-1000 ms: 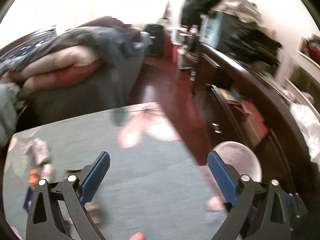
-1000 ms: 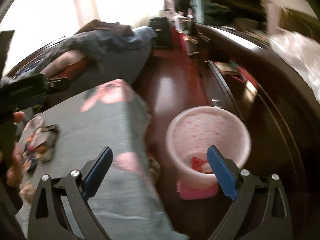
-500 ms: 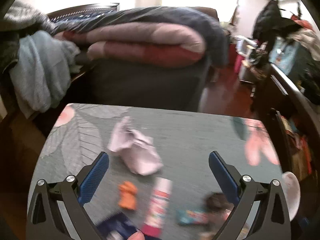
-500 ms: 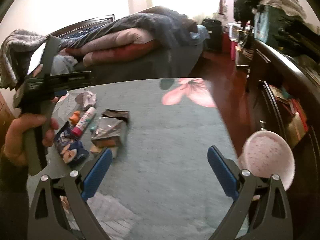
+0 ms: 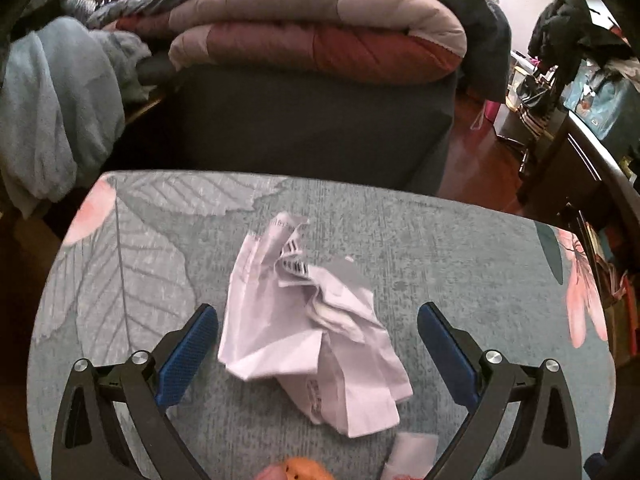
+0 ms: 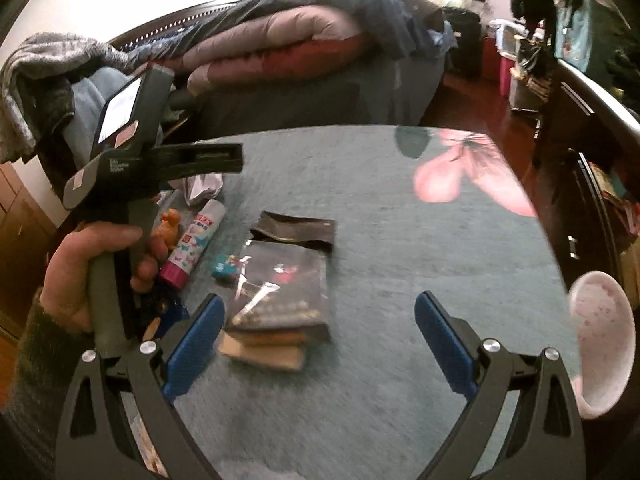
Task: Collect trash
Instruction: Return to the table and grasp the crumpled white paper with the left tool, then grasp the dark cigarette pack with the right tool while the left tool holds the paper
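A crumpled white paper receipt (image 5: 308, 328) lies on the grey-green floral tablecloth (image 5: 460, 248). My left gripper (image 5: 318, 354) is open, its blue pads on either side of the paper, just above it. In the right wrist view the paper (image 6: 202, 188) shows partly behind the left gripper's body (image 6: 132, 184). My right gripper (image 6: 316, 344) is open and empty above a dark foil wrapper (image 6: 288, 280) that lies on flat brown packets. A glue stick (image 6: 194, 246), an orange scrap (image 6: 170, 228) and a small teal wrapper (image 6: 226, 268) lie beside it. The pink bin (image 6: 600, 344) stands off the table's right edge.
A bed with folded quilts (image 5: 320, 32) stands behind the table. A dark wooden dresser (image 6: 580, 128) runs along the right, with red-brown floor (image 5: 480, 160) between. The orange scrap (image 5: 300, 470) and a white scrap (image 5: 412, 450) lie at the left view's bottom edge.
My left gripper has moved forward and down over the crumpled paper, which now sits between its pads. My right gripper has drawn closer to the foil wrapper.
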Demonstrator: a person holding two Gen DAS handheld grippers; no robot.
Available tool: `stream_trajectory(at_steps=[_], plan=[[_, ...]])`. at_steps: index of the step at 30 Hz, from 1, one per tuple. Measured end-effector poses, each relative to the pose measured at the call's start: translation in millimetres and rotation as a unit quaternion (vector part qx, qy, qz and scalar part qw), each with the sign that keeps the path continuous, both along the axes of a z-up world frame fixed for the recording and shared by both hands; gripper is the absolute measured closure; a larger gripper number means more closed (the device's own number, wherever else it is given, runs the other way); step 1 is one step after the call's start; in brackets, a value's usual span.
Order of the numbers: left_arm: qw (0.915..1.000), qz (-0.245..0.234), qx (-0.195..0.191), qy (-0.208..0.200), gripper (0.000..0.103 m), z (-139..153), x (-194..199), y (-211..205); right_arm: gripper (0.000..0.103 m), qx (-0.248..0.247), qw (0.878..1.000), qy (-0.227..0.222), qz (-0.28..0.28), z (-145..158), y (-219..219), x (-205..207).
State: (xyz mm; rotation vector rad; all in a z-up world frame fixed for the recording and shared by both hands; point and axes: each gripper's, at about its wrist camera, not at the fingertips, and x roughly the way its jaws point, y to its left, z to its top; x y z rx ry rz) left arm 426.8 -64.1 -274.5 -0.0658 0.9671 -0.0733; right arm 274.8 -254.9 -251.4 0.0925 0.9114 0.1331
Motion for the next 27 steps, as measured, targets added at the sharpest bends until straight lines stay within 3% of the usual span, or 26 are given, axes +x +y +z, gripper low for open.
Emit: stream_trajectory(at_steps=[3,5,7,10,16,27], plan=[[1.0000,-0.006,0.001,-0.002,0.005,0.2,1.1,-2.3,0.008,0.004,1.000,0.006,0.006,-5.6,8.9,6.9],[0.9999,-0.005,0.011,-0.011,0.022,1.5,0.6,-2.9,0.015,-0.003,1.000,0.008,0.011,-7.2,13.8,9.2],[0.9996,0.000,0.024,-0.017,0.034,2.4,0.8,-3.5,0.033,-0.010,1.000,0.016,0.016,-10.8,18.6,12.9],[0.9996,0.004,0.019,-0.022,0.042,3.4,-0.6,0.7,0.045,-0.001,1.000,0.016,0.021,-12.2,21.0,13.2],[0.9995,0.007,0.006,-0.031,0.054,11.0,-6.5,7.5,0.046,-0.002,1.000,0.007,0.020,-7.7,17.6,3.4],[0.9975,0.008,-0.014,-0.068,0.054,58.8,-63.9,26.5,0.046,0.022,1.000,-0.020,0.003,20.4,-1.6,-40.9]])
